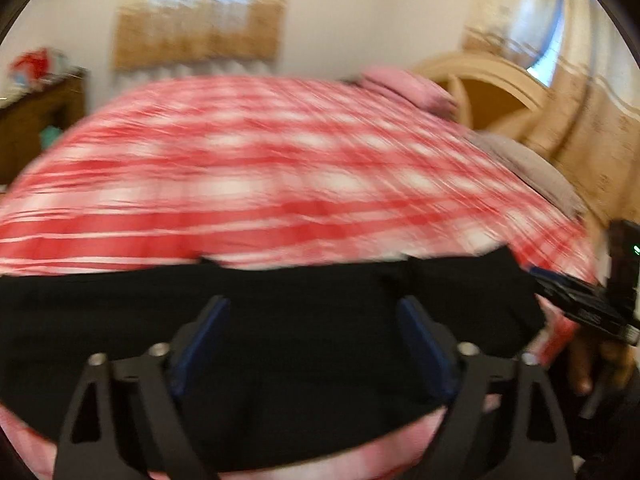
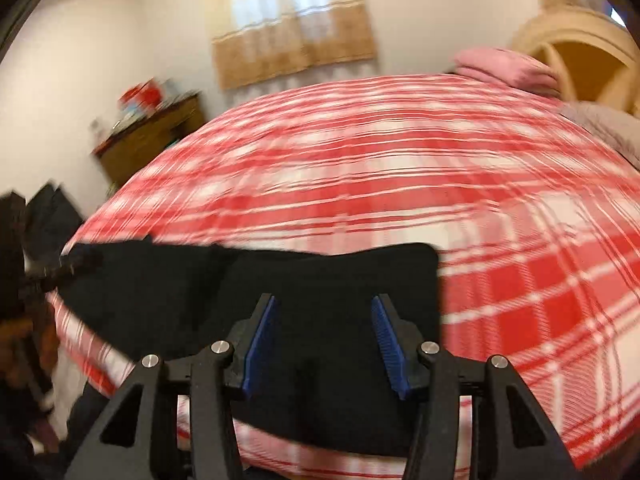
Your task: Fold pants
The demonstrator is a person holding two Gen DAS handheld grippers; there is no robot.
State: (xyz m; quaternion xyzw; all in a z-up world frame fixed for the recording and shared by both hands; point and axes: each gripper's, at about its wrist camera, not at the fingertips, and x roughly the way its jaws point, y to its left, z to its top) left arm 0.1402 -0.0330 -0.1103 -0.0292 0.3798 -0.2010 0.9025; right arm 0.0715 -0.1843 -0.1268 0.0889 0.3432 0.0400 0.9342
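Blue pads (image 1: pixel 200 340) of your left gripper (image 1: pixel 314 312) stand wide apart, nothing pinched; black pants (image 1: pixel 280 320) lie flat just beyond and beneath them on the red-and-white checked bedspread (image 1: pixel 260 168). Your right gripper (image 2: pixel 324 312) hangs with jaws parted and free over the pants' folded end. No writing is readable through the blur. Pink pillow (image 2: pixel 504 66) sits far beyond the jaws.

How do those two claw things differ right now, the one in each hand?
The left gripper has its jaws spread wide; the right gripper has its jaws set narrower. The left gripper hangs over the middle of the black pants; the right gripper hangs nearer their end by the checked bedspread. Both are open with blue pads, and neither grips the cloth.
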